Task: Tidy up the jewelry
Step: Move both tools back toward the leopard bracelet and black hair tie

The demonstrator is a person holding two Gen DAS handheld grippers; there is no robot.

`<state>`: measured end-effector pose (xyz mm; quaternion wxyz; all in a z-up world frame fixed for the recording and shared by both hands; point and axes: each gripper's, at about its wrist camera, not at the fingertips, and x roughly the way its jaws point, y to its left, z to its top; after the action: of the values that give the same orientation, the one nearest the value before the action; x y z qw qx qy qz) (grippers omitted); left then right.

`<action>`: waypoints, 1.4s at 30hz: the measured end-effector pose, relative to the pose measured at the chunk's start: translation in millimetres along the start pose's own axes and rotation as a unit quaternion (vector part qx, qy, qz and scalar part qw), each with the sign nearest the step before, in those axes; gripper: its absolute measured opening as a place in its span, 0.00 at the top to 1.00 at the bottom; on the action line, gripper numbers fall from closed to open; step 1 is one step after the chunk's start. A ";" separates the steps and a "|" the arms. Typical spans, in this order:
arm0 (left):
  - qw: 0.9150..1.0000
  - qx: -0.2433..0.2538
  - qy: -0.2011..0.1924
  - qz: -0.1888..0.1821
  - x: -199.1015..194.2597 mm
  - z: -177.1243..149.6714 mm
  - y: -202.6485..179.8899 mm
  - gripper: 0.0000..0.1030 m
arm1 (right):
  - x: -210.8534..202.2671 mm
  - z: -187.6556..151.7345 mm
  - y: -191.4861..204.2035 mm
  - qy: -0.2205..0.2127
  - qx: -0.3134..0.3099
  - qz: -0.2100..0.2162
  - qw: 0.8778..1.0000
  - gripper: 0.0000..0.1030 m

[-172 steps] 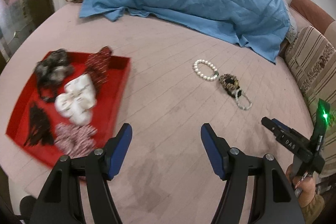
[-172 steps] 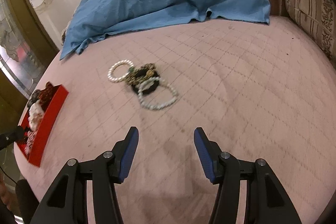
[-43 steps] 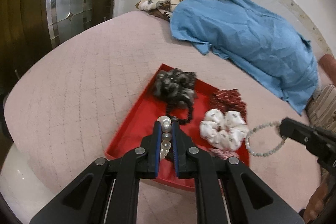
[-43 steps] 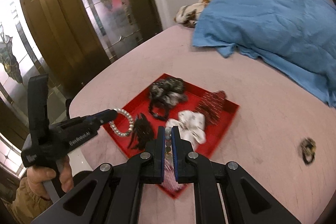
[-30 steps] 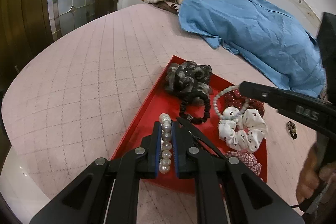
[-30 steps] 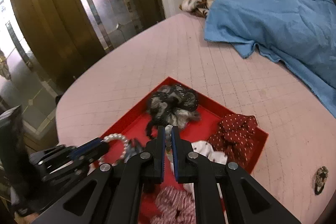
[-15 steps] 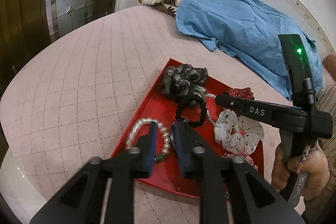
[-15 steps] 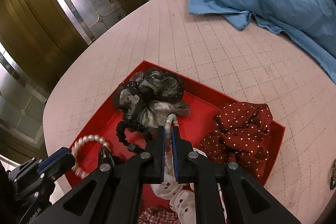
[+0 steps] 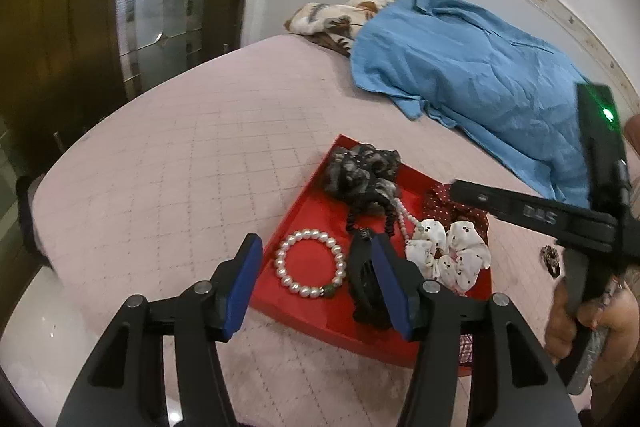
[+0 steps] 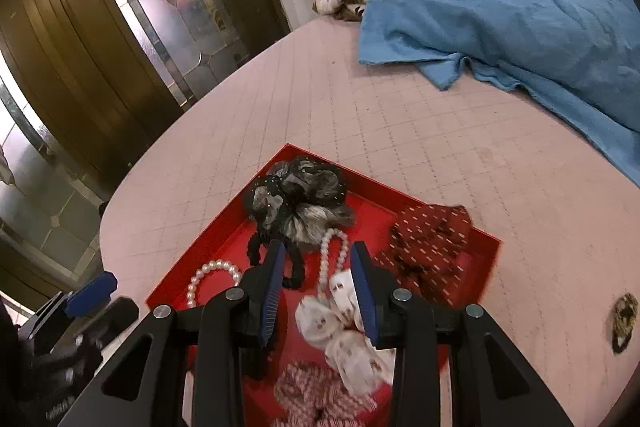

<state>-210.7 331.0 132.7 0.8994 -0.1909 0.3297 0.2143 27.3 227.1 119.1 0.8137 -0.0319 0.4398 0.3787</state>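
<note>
Red tray (image 9: 308, 195) on the pink bed (image 9: 192, 163) holds both bracelets: the pearl bracelet (image 9: 310, 264) lies free beneath the opening left claw (image 9: 316, 283); the pale bead bracelet (image 10: 332, 259) lies released between the opening right claw (image 10: 318, 287).

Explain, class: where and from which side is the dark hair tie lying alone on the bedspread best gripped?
Come from above and pinch across one side of the ring, one finger inside the hole, one outside. The hair tie lies flat on the bedspread, beside the red tray, with nothing touching it.
</note>
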 end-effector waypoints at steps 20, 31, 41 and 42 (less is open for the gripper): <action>0.996 0.089 -0.013 0.017 -48.4 -26.8 -72.7 0.30 | -86.6 -97.6 -64.5 -0.014 0.064 -0.033 0.997 0.51; 0.989 0.146 0.013 -0.018 -54.6 -46.1 -126.1 0.29 | -125.4 -142.2 -135.7 -0.030 0.152 -0.066 0.986 0.47; 0.985 0.164 0.040 -0.034 -50.0 -57.7 -153.7 0.28 | -149.2 -173.9 -195.8 -0.034 0.200 -0.099 0.974 0.46; 0.984 0.166 0.041 -0.039 -50.3 -58.9 -156.7 0.28 | -150.4 -175.2 -199.3 -0.035 0.202 -0.103 0.973 0.46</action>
<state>-195.5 158.6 156.4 0.9119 -0.0603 0.3898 0.1132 -14.6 -70.6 67.4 0.8528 0.1011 0.4730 0.1969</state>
